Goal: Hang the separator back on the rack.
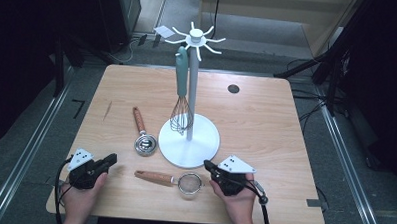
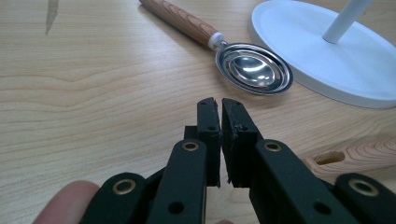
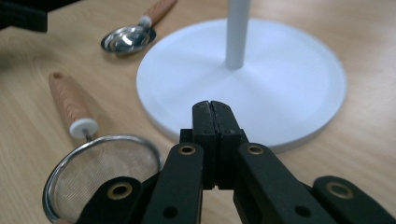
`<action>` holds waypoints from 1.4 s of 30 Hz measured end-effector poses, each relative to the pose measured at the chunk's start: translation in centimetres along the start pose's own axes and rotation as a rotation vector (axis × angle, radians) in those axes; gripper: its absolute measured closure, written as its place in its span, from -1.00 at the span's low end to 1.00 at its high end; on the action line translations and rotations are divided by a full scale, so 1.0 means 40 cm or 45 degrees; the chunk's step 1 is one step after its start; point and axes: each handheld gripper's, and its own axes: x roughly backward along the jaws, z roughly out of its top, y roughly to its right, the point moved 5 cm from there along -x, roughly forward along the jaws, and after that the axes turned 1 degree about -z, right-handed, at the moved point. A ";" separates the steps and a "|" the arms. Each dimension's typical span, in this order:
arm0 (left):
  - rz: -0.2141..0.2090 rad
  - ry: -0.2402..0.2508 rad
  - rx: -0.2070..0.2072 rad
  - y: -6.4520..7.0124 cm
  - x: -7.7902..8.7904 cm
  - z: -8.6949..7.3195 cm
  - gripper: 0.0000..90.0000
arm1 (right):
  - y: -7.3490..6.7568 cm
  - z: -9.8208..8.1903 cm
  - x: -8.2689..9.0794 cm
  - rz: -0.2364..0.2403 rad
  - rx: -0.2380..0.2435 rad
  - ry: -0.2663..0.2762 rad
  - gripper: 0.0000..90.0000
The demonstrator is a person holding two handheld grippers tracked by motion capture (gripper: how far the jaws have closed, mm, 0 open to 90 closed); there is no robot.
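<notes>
A white utensil stand (image 1: 189, 139) with a round base and hooked top stands mid-table, and a teal-handled whisk (image 1: 181, 89) hangs from one hook. A wooden-handled metal scoop (image 1: 143, 135) lies left of the base. A wooden-handled mesh strainer (image 1: 176, 181) lies in front of it. My left gripper (image 1: 112, 159) rests at the front left, shut and empty (image 2: 219, 103), pointing at the scoop (image 2: 252, 67). My right gripper (image 1: 207, 165) sits at the front right, shut and empty (image 3: 211, 105), just right of the strainer (image 3: 100, 175) and facing the stand's base (image 3: 243, 79).
A dark round grommet (image 1: 233, 88) sits in the table's far right part. A small dark streak (image 1: 107, 110) marks the wood at the left. Cables trail from both grippers over the front edge. Dark stands and cables surround the table on the floor.
</notes>
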 end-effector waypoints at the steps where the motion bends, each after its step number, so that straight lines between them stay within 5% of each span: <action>1: 0.001 0.004 0.003 -0.004 0.002 0.001 0.93 | -0.006 -0.007 -0.007 0.011 -0.001 -0.027 1.00; 9: 0.026 0.043 0.073 -0.055 0.022 0.007 0.92 | -0.017 -0.033 -0.035 0.042 0.011 -0.122 1.00; 28: 0.087 0.135 0.167 -0.136 0.055 0.012 0.61 | -0.061 -0.061 -0.023 0.128 0.032 -0.168 1.00; 36: 0.167 0.154 0.195 -0.189 0.073 0.007 0.29 | -0.046 -0.021 -0.007 0.130 0.080 -0.190 0.67; 42: 0.221 0.143 0.161 -0.196 0.059 0.000 0.02 | -0.031 0.040 0.003 0.145 0.103 -0.245 0.54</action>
